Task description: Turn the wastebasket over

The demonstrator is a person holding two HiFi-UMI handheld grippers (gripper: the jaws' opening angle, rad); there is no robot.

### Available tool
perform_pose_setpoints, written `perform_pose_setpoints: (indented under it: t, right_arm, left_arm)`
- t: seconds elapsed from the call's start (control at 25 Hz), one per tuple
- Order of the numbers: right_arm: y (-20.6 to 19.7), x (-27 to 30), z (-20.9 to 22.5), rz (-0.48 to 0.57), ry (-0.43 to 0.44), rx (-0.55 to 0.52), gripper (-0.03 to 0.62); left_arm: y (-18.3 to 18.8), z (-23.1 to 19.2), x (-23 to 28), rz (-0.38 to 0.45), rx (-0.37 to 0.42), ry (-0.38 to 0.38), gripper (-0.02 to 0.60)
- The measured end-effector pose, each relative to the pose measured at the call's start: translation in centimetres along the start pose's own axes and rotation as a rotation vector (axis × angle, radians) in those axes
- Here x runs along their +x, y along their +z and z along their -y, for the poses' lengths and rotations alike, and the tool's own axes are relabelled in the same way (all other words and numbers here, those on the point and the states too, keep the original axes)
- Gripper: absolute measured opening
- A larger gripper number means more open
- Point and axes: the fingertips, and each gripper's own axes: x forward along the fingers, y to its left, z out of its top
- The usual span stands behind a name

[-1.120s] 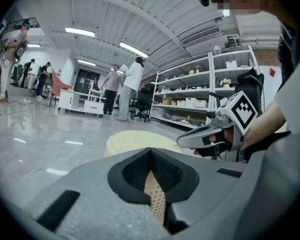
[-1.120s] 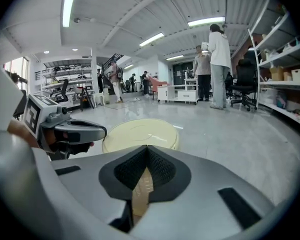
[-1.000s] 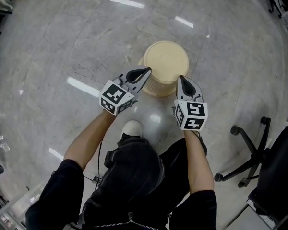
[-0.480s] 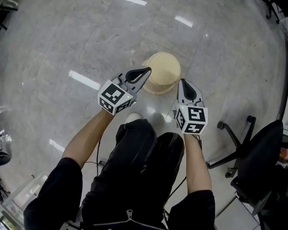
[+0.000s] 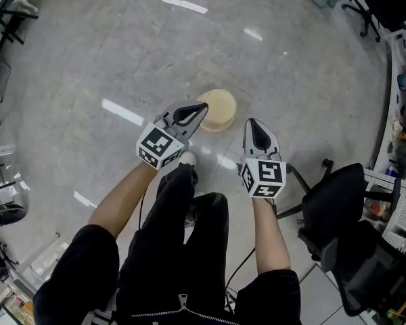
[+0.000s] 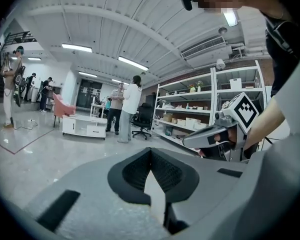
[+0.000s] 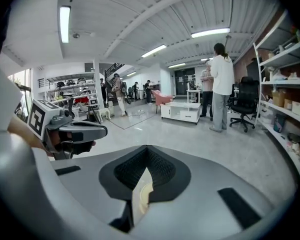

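- head view: cream wastebasket [image 5: 217,110] down on the glossy grey floor [image 5: 122,53], flat closed face turned up, just beyond a white shoe [image 5: 187,158].
- left gripper [image 5: 201,107] and right gripper [image 5: 250,123] side by side high above it, tips aimed its way, neither touching it.
- marker cubes [image 5: 155,145] at the back of each, bare forearms [image 5: 125,196] behind, black trousers [image 5: 189,249] below.
- black office chair [image 5: 335,205] off to the right, well apart from the wastebasket.
- left gripper view: jaws pressed tight together, nothing pinched between them; right gripper in sight near the right edge.
- right gripper view: jaws likewise clamped shut on nothing; thin cream sliver through the slot beneath them, too small to name.
- same view: left gripper over at the left edge.
- further off in both: open room, strip lights [image 6: 76,47] on the ceiling, shelving [image 6: 190,115] along one wall, low white cabinet [image 6: 83,126], people [image 6: 131,106] standing near it.
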Motion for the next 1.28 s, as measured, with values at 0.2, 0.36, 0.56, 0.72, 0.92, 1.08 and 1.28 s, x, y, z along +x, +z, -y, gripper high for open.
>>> perform_pose_setpoints:
  t: [0.2, 0.36, 0.56, 0.72, 0.92, 1.08, 1.28]
  right_arm:
    - [8.5, -5.5, -1.9, 0.03, 0.011, 0.005, 0.009]
    - [14.0, -10.2, -3.6, 0.056, 0.013, 0.015, 0.009]
    - [17.2, -15.4, -6.2, 0.076, 0.018, 0.052, 0.009]
    - [19.0, -18.6, -7.9, 0.099, 0.026, 0.061, 0.009]
    - [20.5, -22.8, -10.0, 0.151, 0.035, 0.072, 0.009]
    - [21.3, -25.4, -11.4, 0.184, 0.016, 0.101, 0.009]
    - [21.8, -27.4, -13.3, 0.2, 0.025, 0.089, 0.009]
  left_arm:
    - [10.0, 2.8, -2.4, 0.025, 0.019, -0.005, 0.005]
    - [16.5, 4.8, -5.0, 0.045, 0.004, 0.001, 0.005]
    - [21.2, 7.6, -8.5, 0.042, 0.007, 0.017, 0.005]
    - [24.7, 9.8, -10.2, 0.056, 0.006, 0.025, 0.005]
    - [27.6, 13.7, -12.0, 0.083, 0.024, 0.017, 0.005]
    - [29.2, 16.3, -13.4, 0.104, 0.023, -0.007, 0.005]
    - [30.6, 19.0, -15.0, 0.126, 0.025, -0.029, 0.005]
